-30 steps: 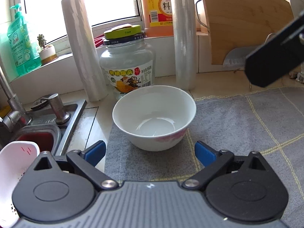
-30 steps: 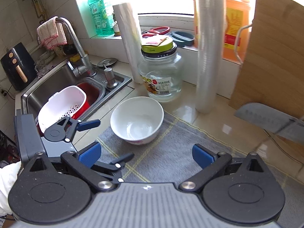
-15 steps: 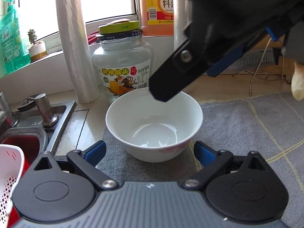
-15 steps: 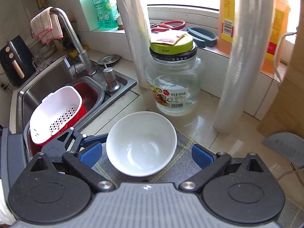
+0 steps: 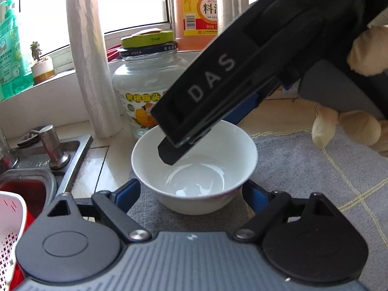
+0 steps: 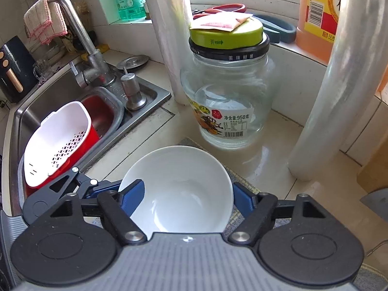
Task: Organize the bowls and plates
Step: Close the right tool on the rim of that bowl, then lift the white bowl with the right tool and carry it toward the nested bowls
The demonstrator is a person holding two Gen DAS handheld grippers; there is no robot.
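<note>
Right hand-held gripper (image 6: pixel 188 195) is spread wide, one finger dipped inside the white bowl (image 6: pixel 184 186), one outside. Left hand-held gripper (image 5: pixel 191 191), also wide, brackets the bowl just ahead on the grey mat (image 5: pixel 303 169) — closing on the thin rim alone could tip it toward the glass jar (image 6: pixel 228 92) beyond.

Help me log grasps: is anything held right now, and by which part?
Nothing is held. The left gripper and right gripper are both open at the white ceramic bowl.

Bowl (image 6: pixel 179 189) near rim hidden behind right gripper (image 6: pixel 188 197) body; jar (image 5: pixel 145 84) partly blocked
</note>
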